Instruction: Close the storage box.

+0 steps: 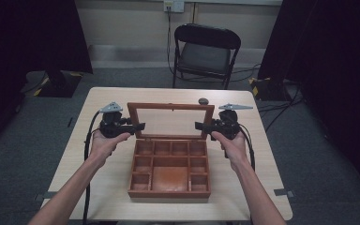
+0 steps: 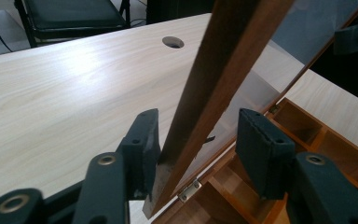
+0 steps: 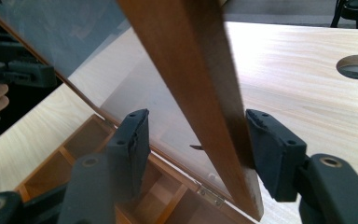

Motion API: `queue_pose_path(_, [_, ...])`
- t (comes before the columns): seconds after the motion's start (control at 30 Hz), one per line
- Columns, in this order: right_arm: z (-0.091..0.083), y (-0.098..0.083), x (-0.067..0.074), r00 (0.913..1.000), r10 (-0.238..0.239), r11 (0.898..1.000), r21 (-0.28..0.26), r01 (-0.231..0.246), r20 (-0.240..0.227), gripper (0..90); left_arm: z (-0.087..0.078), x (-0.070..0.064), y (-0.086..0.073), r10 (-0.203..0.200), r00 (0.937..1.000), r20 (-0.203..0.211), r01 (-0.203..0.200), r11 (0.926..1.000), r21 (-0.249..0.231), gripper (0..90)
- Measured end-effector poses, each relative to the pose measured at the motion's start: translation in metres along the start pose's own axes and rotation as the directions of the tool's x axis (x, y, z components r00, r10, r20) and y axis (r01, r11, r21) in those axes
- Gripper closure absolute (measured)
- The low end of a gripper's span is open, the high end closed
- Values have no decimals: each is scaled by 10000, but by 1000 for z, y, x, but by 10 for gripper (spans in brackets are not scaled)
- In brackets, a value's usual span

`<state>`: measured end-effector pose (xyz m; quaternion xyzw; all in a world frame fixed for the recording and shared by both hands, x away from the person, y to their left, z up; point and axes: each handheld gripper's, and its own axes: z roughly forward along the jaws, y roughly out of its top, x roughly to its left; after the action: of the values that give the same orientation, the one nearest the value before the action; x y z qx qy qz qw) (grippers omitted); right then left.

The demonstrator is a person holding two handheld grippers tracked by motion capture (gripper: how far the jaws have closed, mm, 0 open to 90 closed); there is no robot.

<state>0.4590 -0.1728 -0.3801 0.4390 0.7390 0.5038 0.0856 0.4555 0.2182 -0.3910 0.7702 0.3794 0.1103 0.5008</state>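
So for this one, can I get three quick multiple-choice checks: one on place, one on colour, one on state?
1. Where is the folding chair?
A. on the table
B. beyond the table's far edge
C. beside the person's left arm

2. What colour is the compartment box?
A. white
B. blue
C. reddish-brown wood

3. How is the box's glazed lid?
A. raised upright on its hinges
B. shut flat
C. taken off, lying on the table

Answers:
1 B: the chair stands on the floor behind the table.
2 C: the walls and dividers are brown wood.
3 A: the frame stands up at the box's back edge.
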Motion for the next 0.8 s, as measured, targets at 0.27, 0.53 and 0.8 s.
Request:
queue_pose_path(0.27, [-18, -5, -1, 9999, 12, 9991, -433, -7, 125, 455, -3, 5, -14, -413, 9991, -109, 415, 9991, 131, 429])
queue_pose_path(0.53, [-22, -12, 2, 10000, -21, 9994, -357, 20, -27, 472, -10, -4, -12, -153, 9997, 192, 154, 9999, -49, 481])
queue_pose_path(0.8, [-27, -17, 8, 9997, -214, 9998, 10, 214, -89, 438, -13, -11, -14, -269, 9988, 407, 275, 9995, -128, 454])
